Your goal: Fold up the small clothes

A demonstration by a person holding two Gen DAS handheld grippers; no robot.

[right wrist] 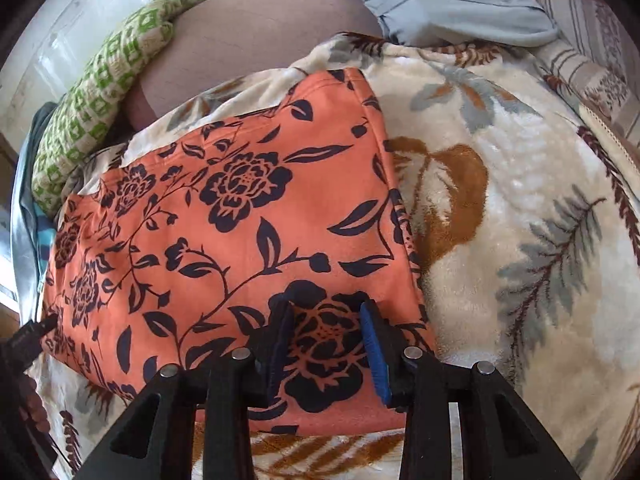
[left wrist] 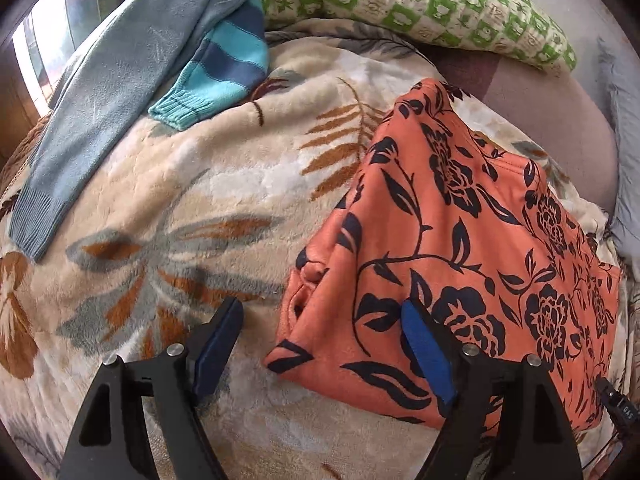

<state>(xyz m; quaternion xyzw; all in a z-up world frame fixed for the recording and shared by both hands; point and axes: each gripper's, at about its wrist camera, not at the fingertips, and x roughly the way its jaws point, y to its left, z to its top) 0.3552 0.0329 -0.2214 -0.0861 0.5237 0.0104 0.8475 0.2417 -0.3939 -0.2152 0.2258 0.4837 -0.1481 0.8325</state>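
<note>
An orange garment with a dark floral print [left wrist: 460,248] lies folded into a rough rectangle on a cream floral blanket [left wrist: 192,184]. My left gripper [left wrist: 320,340] is open over the garment's near left corner, one finger on the blanket and one over the cloth, holding nothing. In the right wrist view the same garment [right wrist: 224,216] fills the middle. My right gripper [right wrist: 328,332] is open with its jaws a modest gap apart, over the garment's near right edge, and nothing is clamped between its pads.
A light blue sweater [left wrist: 100,112] and a teal-and-navy striped sleeve [left wrist: 216,72] lie at the far left of the blanket. A green-and-white patterned pillow [left wrist: 420,4] lies at the back. A mauve cushion [right wrist: 256,44] and pale blue cloth [right wrist: 452,4] lie beyond the garment.
</note>
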